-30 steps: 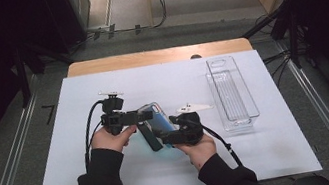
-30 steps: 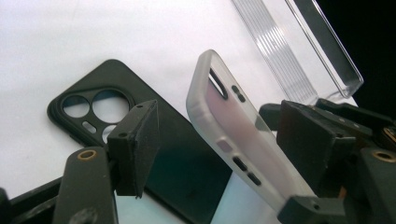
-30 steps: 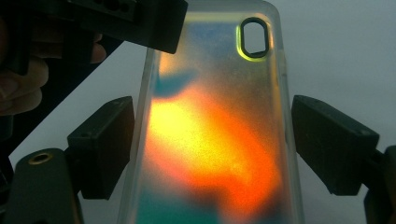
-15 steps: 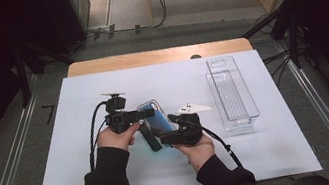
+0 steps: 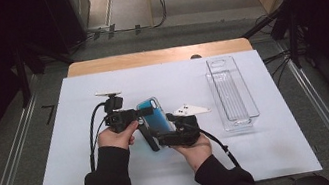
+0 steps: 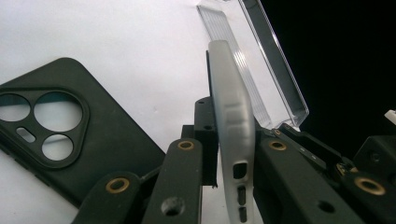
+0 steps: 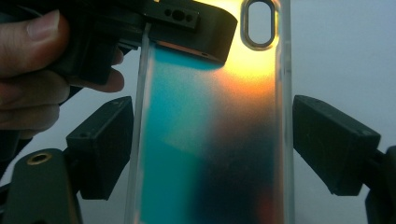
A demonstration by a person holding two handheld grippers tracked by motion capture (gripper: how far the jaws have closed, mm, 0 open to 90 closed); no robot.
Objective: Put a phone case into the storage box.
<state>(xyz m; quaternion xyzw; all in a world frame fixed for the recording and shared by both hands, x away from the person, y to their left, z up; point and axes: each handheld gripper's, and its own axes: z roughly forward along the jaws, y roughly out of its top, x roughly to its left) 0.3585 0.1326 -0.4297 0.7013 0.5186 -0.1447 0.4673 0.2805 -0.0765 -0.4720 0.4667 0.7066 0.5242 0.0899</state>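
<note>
Case (image 5: 155, 114) held clear of tabletop (image 5: 90, 176), midway between both hands. Fingers of right gripper (image 7: 212, 149) clamped across its width, as a steady. Fingers of left gripper (image 6: 229, 144), just closed, pinching one long edge, probably to take it over. Black case (image 6: 70, 135) flat below.

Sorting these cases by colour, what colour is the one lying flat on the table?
The flat phone case is black, clearest in the left gripper view.
</note>
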